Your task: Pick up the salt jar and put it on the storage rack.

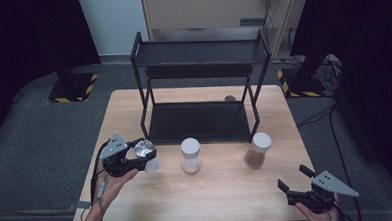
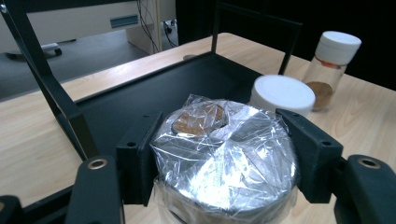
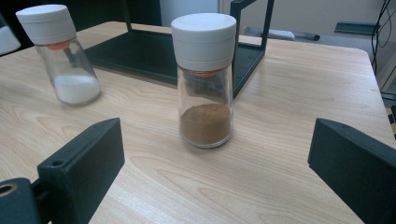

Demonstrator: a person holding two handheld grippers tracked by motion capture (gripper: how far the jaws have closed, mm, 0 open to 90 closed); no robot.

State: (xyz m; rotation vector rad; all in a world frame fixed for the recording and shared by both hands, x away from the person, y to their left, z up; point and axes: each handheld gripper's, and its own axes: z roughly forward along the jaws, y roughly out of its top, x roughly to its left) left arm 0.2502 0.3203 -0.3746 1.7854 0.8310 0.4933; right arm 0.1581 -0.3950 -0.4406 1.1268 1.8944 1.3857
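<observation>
- High view: we see the left gripper [image 1: 145, 155] at the table's [image 1: 222, 189] left front, its jaws pinching a jar with a shiny plastic-wrapped top [image 1: 144, 152]; the jar sits just in front of the rack's [image 1: 199, 121] left front post.
- The relation that matters to us: the rack's lower shelf [image 1: 199, 123] lies straight ahead of the held jar, and the jar's long axis stands roughly upright between the jaws, so we judge a short forward carry would put it on the shelf.
- The left hand is plainly the nearer one to the rack; the right gripper [image 1: 293, 180] rests at the table's right front corner with its jaws spread, gripping nothing.
- Left gripper view: we make out what the high view cannot, crinkled wrap over the lid [image 2: 224, 158] and both pads pressed against its sides.
- Right gripper view: the brown-powder jar [image 3: 205, 79] stands upright ahead of the spread jaws, apart from them, with the white-powder jar [image 3: 63, 58] farther left.
</observation>
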